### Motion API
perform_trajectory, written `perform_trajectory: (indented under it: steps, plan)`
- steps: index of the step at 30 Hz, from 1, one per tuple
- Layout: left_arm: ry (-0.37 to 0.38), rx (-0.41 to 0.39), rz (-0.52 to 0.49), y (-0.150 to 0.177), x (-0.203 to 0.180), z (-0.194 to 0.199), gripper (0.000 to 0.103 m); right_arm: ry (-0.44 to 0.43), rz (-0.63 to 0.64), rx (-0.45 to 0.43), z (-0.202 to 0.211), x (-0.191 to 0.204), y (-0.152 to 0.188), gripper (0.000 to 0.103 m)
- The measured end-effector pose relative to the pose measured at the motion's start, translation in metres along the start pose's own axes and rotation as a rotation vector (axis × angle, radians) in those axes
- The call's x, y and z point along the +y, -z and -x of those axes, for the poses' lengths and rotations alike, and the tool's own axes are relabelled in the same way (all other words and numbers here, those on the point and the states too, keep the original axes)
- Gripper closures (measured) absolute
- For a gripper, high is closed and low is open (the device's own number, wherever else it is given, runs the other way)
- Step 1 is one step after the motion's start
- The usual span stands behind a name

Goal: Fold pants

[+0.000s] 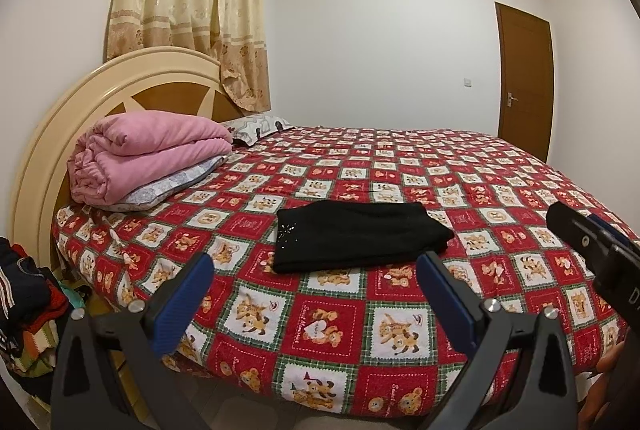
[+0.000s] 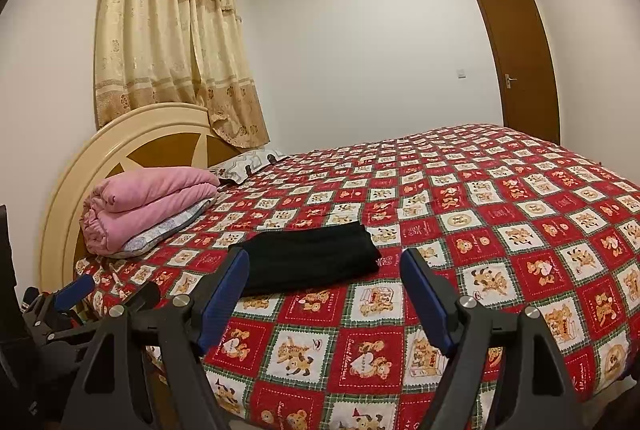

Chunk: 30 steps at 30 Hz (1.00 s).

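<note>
The black pants [image 1: 358, 236] lie folded in a flat rectangle on the red bear-print bedspread [image 1: 500, 190], near the bed's front edge. They also show in the right wrist view [image 2: 310, 262]. My left gripper [image 1: 316, 270] is open and empty, held back from the bed, with the pants just beyond its fingertips. My right gripper [image 2: 324, 270] is open and empty, also short of the pants. The right gripper's body shows at the right edge of the left wrist view [image 1: 592, 242]. The left gripper shows at the lower left of the right wrist view [image 2: 60, 306].
A folded pink quilt [image 1: 148, 154] rests on pillows by the round headboard [image 1: 48, 134]. A pile of clothes [image 1: 28, 310] sits on the floor at the left. A curtain [image 1: 192, 2] hangs behind the headboard. A brown door [image 1: 524, 78] is at the far right.
</note>
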<state>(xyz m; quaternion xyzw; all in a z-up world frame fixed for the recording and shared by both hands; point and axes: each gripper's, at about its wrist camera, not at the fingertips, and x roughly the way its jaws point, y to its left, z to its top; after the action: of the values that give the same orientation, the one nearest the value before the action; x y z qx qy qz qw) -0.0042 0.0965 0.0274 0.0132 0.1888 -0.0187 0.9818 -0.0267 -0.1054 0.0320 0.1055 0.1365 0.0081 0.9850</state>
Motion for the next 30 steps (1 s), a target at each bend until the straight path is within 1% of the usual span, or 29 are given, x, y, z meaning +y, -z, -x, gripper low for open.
perform_trajectory:
  steps: [6, 16, 23, 30]
  plan:
    - [-0.011, 0.002, -0.010, 0.0007, -0.0013, -0.0003, 0.000, -0.002, 0.000, 0.000, -0.0002, -0.0008, -0.0004, 0.024]
    - [-0.042, -0.023, -0.031, -0.0002, -0.0017, 0.0031, 0.000, -0.001, 0.001, 0.001, -0.0003, -0.0012, -0.0004, 0.024]
    - [-0.043, -0.032, -0.034, -0.0004, -0.0041, 0.0043, 0.000, -0.003, 0.001, 0.004, -0.0006, -0.0023, -0.0005, 0.024]
    - [-0.034, -0.019, -0.033, -0.0008, -0.0049, 0.0041, 0.000, -0.003, 0.001, 0.003, -0.0004, -0.0028, -0.0007, 0.024]
